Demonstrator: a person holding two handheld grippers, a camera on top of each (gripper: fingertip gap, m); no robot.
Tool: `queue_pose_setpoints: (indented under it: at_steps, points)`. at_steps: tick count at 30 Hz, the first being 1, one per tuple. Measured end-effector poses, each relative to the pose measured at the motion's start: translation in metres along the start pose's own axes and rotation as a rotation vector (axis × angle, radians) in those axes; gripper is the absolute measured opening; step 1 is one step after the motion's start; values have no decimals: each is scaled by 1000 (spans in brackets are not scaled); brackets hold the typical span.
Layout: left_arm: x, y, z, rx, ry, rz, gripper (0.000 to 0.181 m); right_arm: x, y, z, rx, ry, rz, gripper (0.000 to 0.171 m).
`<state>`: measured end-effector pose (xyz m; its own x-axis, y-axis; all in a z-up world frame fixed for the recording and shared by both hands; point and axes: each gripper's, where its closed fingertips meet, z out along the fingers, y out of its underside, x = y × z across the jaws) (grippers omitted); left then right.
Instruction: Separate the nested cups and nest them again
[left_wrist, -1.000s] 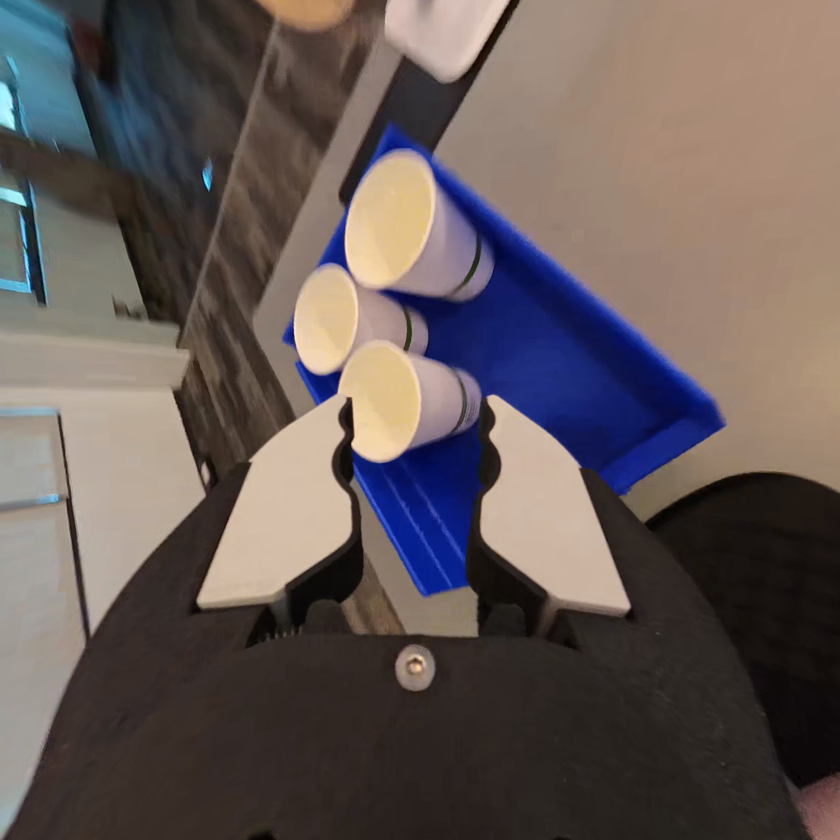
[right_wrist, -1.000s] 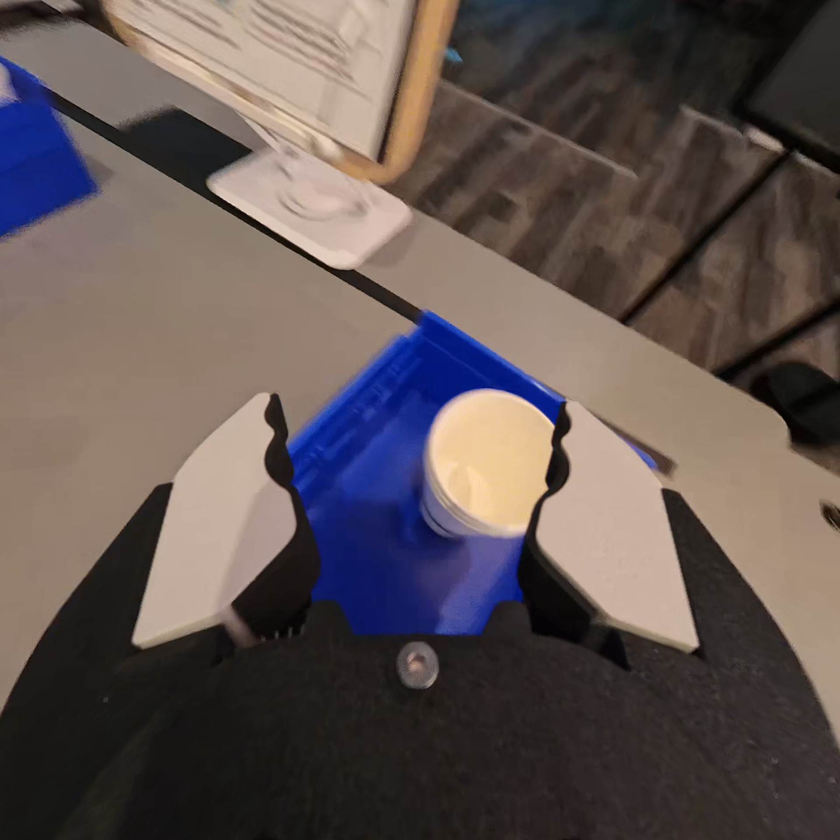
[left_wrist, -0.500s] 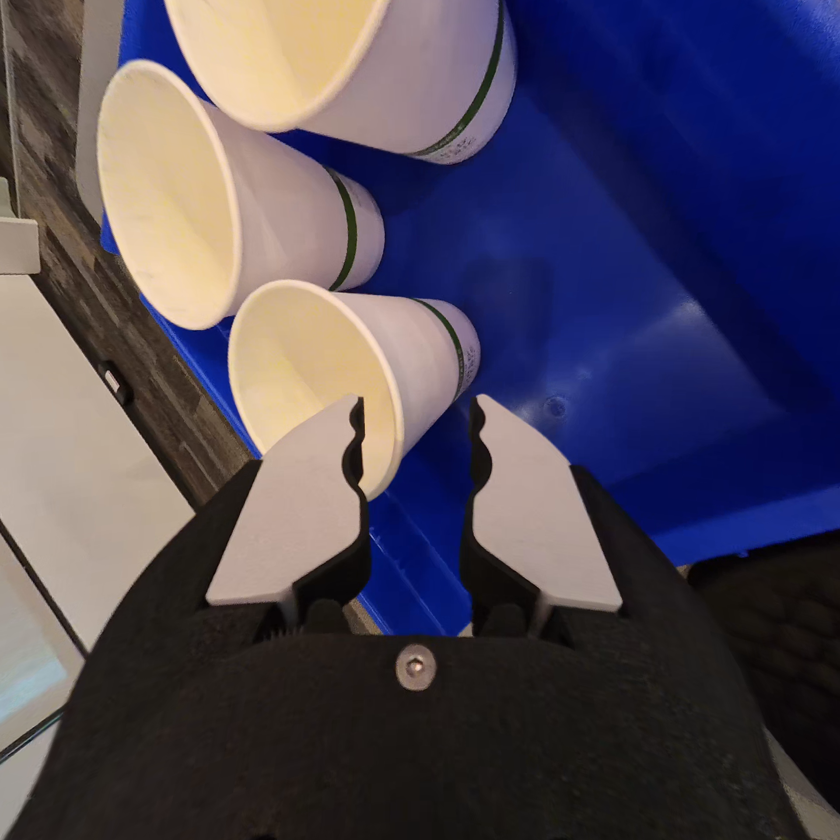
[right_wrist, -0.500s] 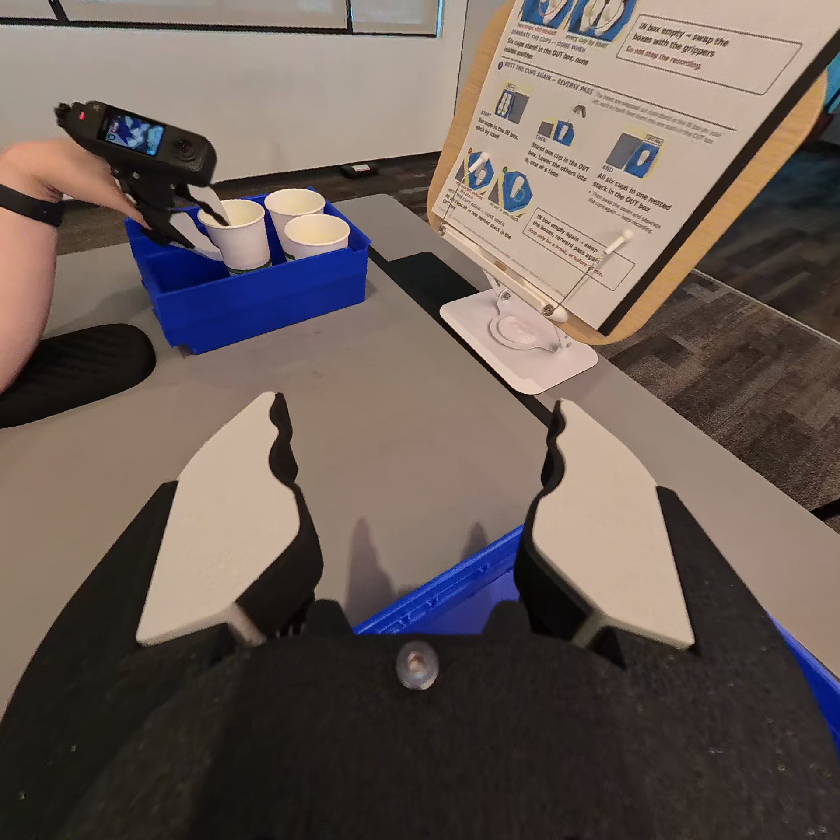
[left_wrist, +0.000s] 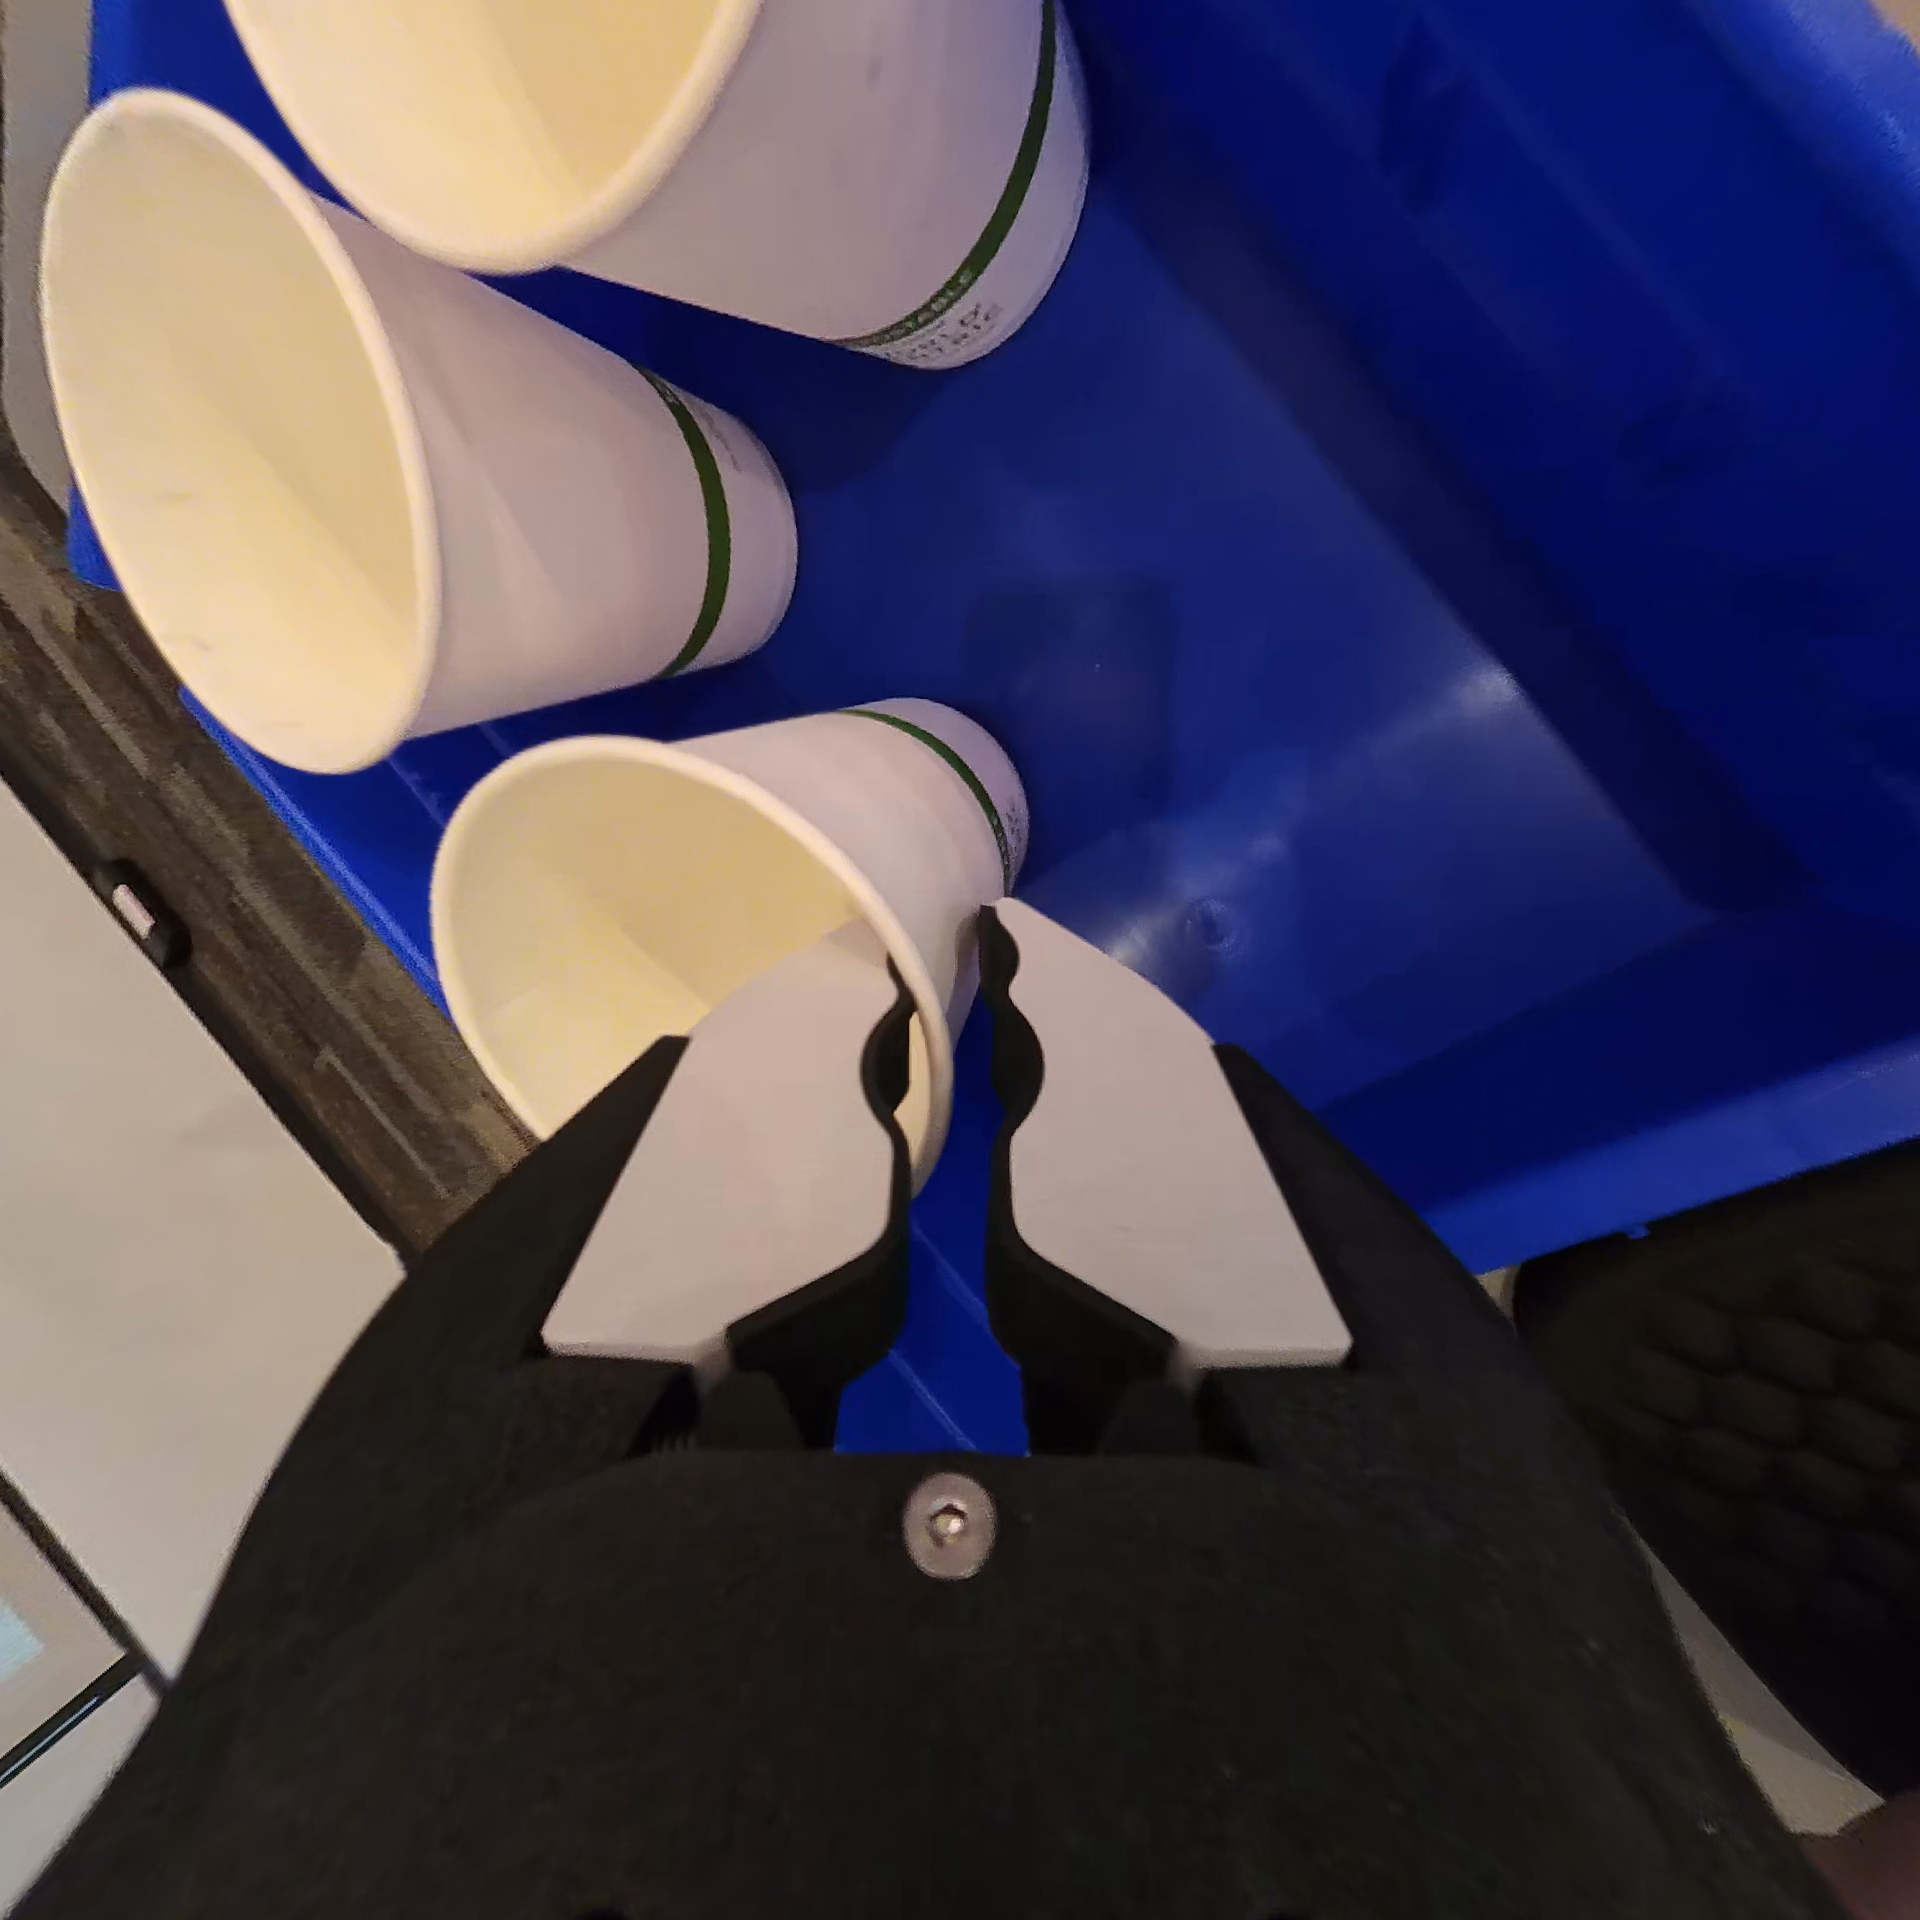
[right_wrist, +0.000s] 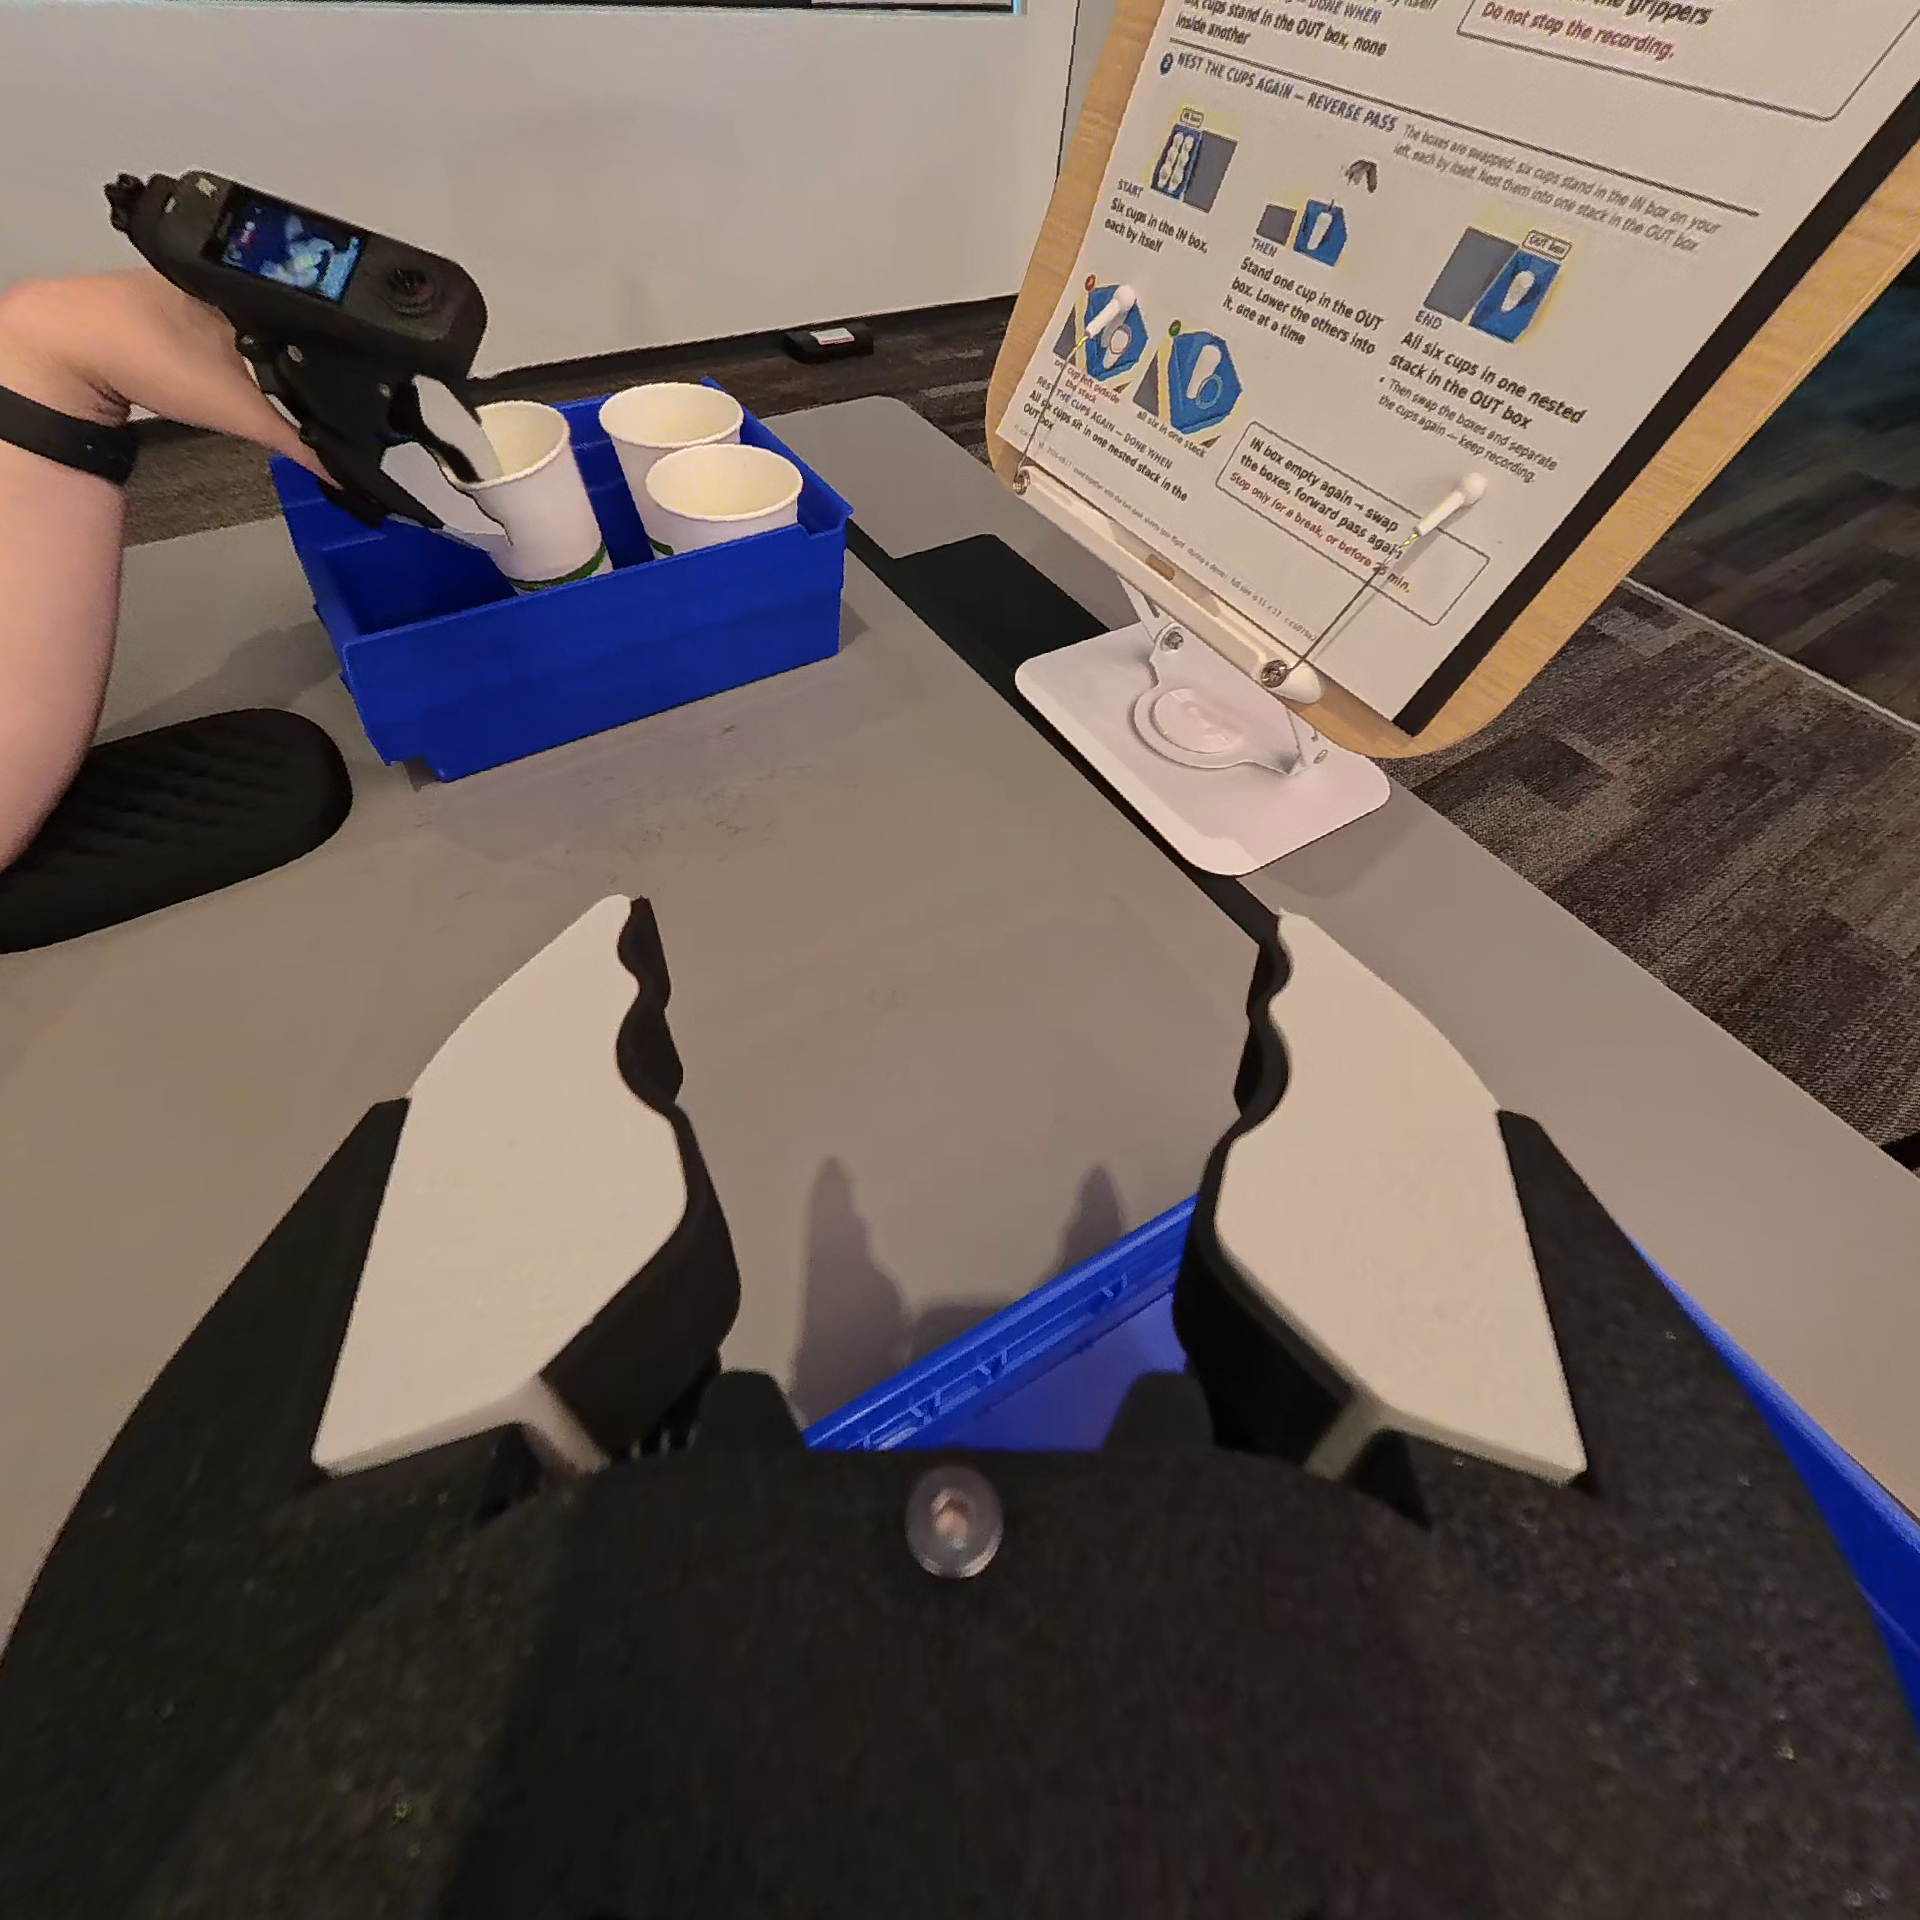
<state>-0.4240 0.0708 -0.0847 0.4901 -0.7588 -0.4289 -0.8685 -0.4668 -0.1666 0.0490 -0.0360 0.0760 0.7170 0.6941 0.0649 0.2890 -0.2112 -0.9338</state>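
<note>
three white paper cups, green band near base, stood upright in far blue bin (right_wrist: 582, 644). nearest cup (left_wrist: 727, 883) was pinched at rim, one finger inside, one outside. second cup (left_wrist: 395, 468) and third cup (left_wrist: 748, 156) stood just beside it.

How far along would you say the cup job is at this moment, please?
Three paper cups stand apart in the far blue bin. In hand: the left hand-held gripper pinches the wall of the nearest cup, one finger inside. The right hand-held gripper is open and empty above the near blue bin. Moving and nesting these cups is left, apparently.
</note>
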Motion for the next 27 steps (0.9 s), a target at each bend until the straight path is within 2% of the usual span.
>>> queue_pose_setpoints:
  at_steps: [6, 10, 12, 15, 18, 20, 23, 27]
  points:
    - [7, 6, -3, -22, 62, -20, 4, -1, 2, 2, -10, -5, 2, 105]
    - [4, 13, -34, -47, -18, -17, 4, -5, 1, 7, -17, -17, -14, 104]
    - [5, 2, -64, 48, -74, 1, 4, -12, -3, 11, -2, -33, -53, 103]
    - [23, -31, -113, 294, -106, 87, 4, -28, -22, 16, 85, -48, -154, 100]
    - [60, -64, -153, 529, -67, 259, 4, -55, -37, 22, 156, -111, -211, 86]
    - [91, -82, -177, 673, 2, 380, 4, -77, -42, 31, 173, -189, -210, 86]
    - [135, -99, -199, 787, 108, 533, 4, -114, -39, 47, 147, -311, -242, 90]
    - [187, -112, -206, 837, 243, 727, 4, -165, -28, 67, 102, -496, -280, 93]
